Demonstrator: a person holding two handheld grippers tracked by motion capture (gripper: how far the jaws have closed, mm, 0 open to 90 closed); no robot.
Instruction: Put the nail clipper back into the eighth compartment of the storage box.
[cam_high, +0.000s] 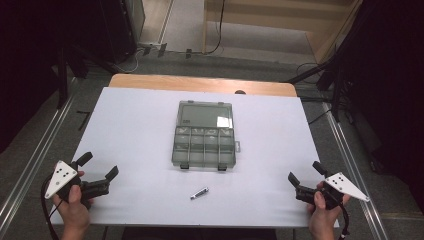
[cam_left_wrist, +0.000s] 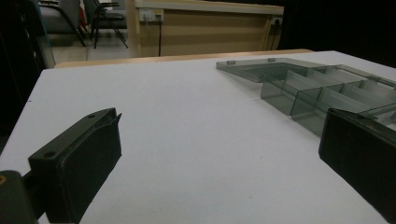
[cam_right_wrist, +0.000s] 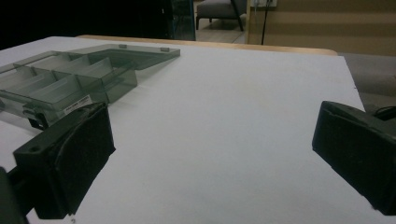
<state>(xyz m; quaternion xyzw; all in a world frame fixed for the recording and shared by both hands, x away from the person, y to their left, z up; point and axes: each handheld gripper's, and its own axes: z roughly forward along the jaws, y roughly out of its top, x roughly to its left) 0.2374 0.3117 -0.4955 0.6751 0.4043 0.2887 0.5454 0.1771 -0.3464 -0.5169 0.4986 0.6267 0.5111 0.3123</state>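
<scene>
Both grippers idle at the near table corners.
Left gripper (cam_high: 99, 166) and right gripper (cam_high: 305, 171) hold jaws wide apart, empty; the open clear compartment box (cam_high: 204, 135) sits mid-table (cam_high: 135, 125), a small metal clip (cam_high: 199, 193) before it.

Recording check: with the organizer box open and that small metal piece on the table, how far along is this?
Done: the organizer box lies open, lid flat, compartments apparently empty. In hand: nothing; left gripper and right gripper sit open at the table's near corners. Left: the small metal piece lies untouched in front of the box, so this looks like the start.
</scene>
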